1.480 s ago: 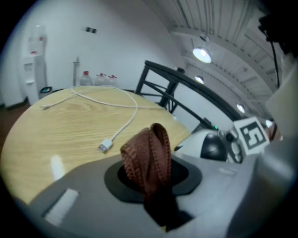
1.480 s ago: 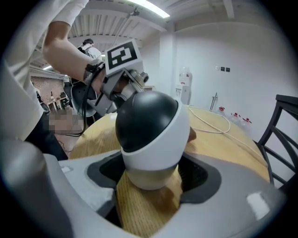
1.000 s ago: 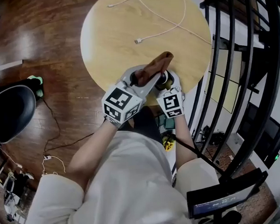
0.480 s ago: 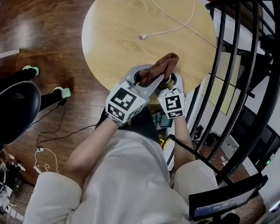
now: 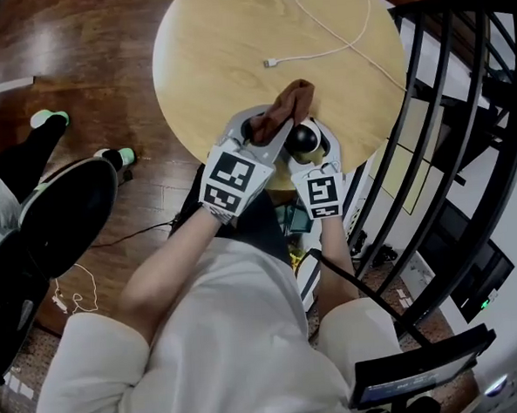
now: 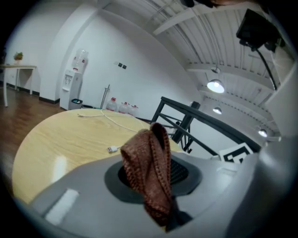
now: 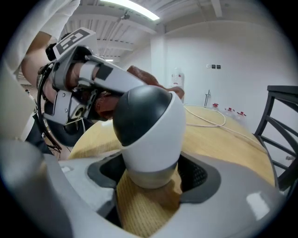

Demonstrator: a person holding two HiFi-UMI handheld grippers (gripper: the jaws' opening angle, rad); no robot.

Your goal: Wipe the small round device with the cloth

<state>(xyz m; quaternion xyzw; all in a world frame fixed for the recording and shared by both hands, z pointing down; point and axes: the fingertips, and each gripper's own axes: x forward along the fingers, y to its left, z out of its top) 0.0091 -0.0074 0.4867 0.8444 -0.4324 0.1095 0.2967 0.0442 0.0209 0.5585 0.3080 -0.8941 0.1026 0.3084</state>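
- Rust-brown woven cloth (image 6: 150, 172): folded into an upright bunch, its lower end pinched in the left gripper (image 5: 266, 137). The jaws are closed tight on the fabric. In the head view the bunch rises over the near part of the table, just left of the device. Whether the two touch cannot be told.
- Small round device (image 7: 149, 135): white rounded body with a black domed face, standing upright. It sits between the jaws of the right gripper (image 5: 311, 147), which close against its lower sides. It is over the near edge of the table, right of the cloth.
- Left and right grippers: grey bodies, each carrying a cube with square black-and-white markers. They are held side by side and close together at the near rim of the table.
- Table (image 5: 215, 64): round, with a pale wood top.
- Cable (image 5: 340, 37): white, lying loose across the far part of the table. Its plug end points left and lies well apart from the grippers.
- Railing (image 5: 449, 102): black metal bars, on the right.
- Floor (image 5: 83, 46): dark polished wood, to the left of the table.
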